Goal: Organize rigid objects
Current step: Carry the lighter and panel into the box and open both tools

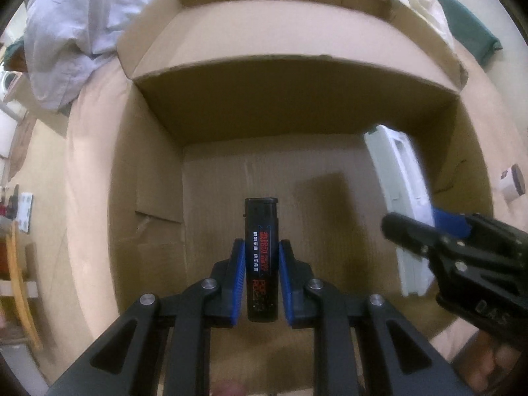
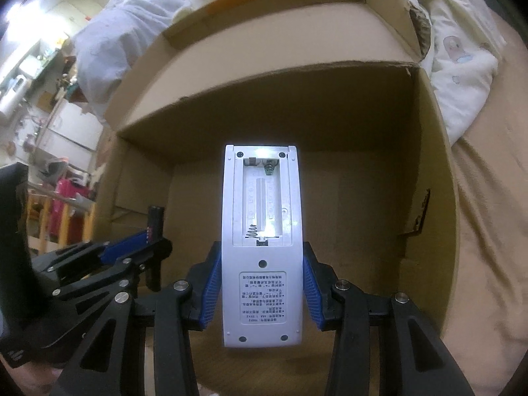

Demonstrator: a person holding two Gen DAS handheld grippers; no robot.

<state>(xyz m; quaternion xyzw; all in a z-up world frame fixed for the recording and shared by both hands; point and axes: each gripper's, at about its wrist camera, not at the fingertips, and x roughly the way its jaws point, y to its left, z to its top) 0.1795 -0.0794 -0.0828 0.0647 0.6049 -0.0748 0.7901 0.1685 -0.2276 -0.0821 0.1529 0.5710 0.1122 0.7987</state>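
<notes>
My left gripper (image 1: 261, 247) is shut on a black lighter (image 1: 261, 231) with red and white print, held upright over the floor of an open cardboard box (image 1: 297, 105). My right gripper (image 2: 260, 250) is shut on a white remote control (image 2: 262, 204), back side up, with its battery compartment uncovered and no batteries in it. Both grippers point down into the box. In the left wrist view the right gripper (image 1: 425, 227) and the remote (image 1: 401, 178) show at the right. In the right wrist view the left gripper (image 2: 155, 237) and the lighter (image 2: 155, 219) show at the left.
The cardboard box (image 2: 429, 171) stands on a beige bed surface (image 2: 488, 214), its flaps folded outward. A pale blue cloth (image 1: 76, 23) and a cream printed blanket (image 2: 462, 66) lie behind it. A small white cylinder (image 1: 513, 181) lies right of the box. Room furniture shows at the far left.
</notes>
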